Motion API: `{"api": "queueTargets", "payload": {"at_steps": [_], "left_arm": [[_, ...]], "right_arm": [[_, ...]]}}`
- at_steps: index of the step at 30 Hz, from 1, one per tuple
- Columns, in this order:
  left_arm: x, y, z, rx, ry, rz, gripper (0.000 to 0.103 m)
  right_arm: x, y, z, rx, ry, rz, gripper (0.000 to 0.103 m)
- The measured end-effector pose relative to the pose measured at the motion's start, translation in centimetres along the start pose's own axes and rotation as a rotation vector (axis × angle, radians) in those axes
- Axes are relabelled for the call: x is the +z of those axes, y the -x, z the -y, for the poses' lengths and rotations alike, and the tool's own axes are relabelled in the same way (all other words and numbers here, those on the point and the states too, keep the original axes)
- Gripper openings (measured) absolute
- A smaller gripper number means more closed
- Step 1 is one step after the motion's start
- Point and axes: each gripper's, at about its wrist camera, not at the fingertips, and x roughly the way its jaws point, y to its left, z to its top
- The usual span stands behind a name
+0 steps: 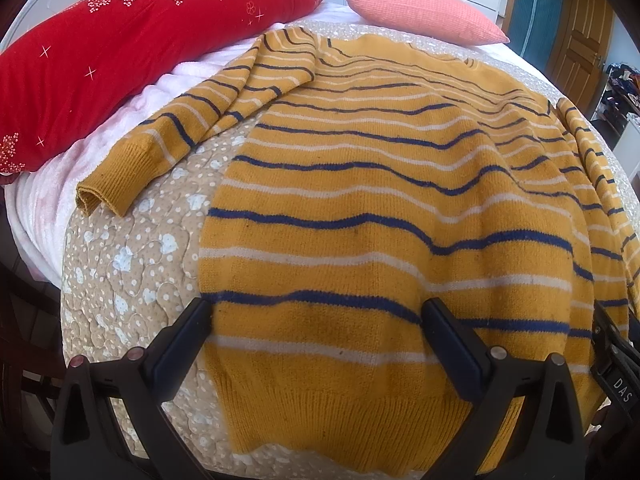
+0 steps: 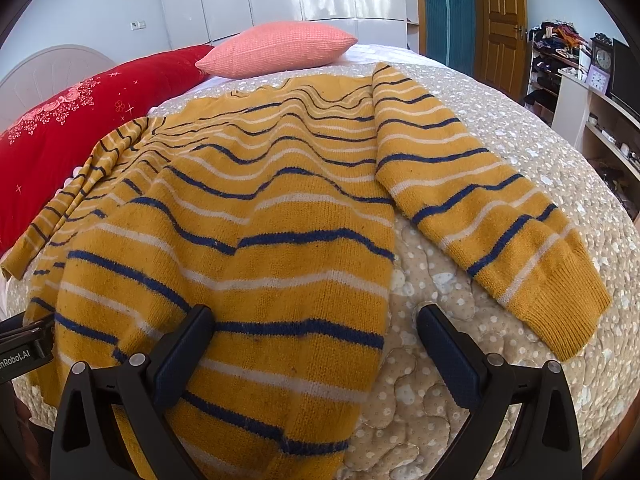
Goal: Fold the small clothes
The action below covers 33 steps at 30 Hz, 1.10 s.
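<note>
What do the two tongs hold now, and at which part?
Nothing is held. The left tongs and the right tongs both stand open over the hem end of the striped sweater, at its two sides.

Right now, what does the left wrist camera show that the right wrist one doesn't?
Only the left view: the sleeve cuff lying toward the red pillow. Only the right view: the other sleeve spread flat, plus a shelf with clocks. Both: the striped sweater on the quilt, the pink pillow, a wooden door, and open jaws.
</note>
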Motion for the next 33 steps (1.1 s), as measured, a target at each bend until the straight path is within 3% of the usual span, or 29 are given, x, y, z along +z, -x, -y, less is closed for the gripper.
{"api": "queueTargets", "payload": {"at_steps": [18, 22, 33], "left_arm": [[0.46, 0.0, -0.2, 0.005, 0.002, -0.021, 0.103], [0.27, -0.11, -0.12, 0.041, -0.018, -0.082, 0.103], [0.01, -0.11, 0.3, 0.051, -0.004, -0.069, 0.103]], "right_arm": [[-0.28, 0.0, -0.25, -0.045, 0.028, 0.018, 0.103], [-0.4, -0.02, -0.29, -0.043, 0.022, 0.03, 0.103], [-0.73, 0.15, -0.32, -0.046, 0.043, 0.021, 0.103]]}}
